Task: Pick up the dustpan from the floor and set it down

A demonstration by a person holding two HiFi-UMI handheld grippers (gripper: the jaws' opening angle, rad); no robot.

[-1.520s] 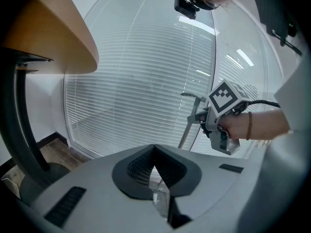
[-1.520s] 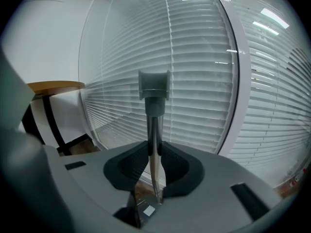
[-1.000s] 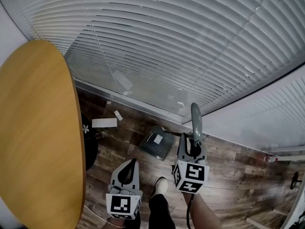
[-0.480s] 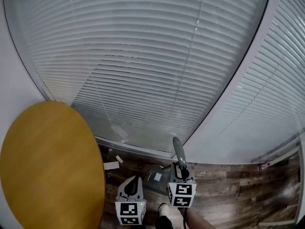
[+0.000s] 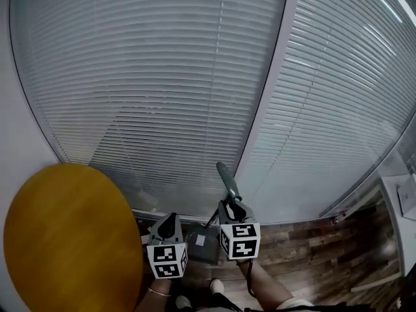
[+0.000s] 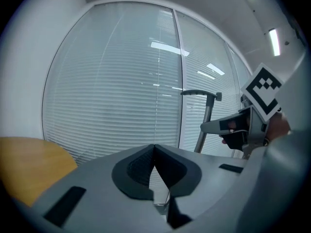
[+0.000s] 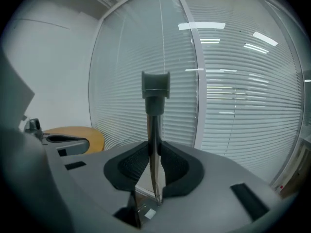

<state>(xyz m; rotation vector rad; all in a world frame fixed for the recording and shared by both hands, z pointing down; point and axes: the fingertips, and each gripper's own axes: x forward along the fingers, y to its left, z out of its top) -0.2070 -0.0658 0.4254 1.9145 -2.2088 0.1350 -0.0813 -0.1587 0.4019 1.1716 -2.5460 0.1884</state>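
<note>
The grey dustpan's long handle [image 5: 227, 181] stands upright, and my right gripper [image 5: 233, 208] is shut on it partway down. Its dark pan [image 5: 201, 243], with a white label, hangs below between the two grippers, above the wooden floor. In the right gripper view the handle [image 7: 155, 98] runs up between the pads [image 7: 170, 166] to its squared end, and part of the pan [image 7: 144, 212] shows underneath. My left gripper [image 5: 168, 225] is to the left of the pan, shut with nothing in it; in the left gripper view its pads [image 6: 167, 164] meet at the tips. The held handle [image 6: 206, 115] shows there too.
A round wooden table [image 5: 65, 233] fills the lower left, close to the left gripper. Glass walls with white blinds [image 5: 162, 96] rise straight ahead, split by a corner post [image 5: 263, 96]. A white desk edge [image 5: 404, 213] is at far right. Wooden floor [image 5: 312, 252] lies below.
Both grippers have risen, and the dustpan has come up with the right one. The head view has tilted up, so more blinds and less floor show.
</note>
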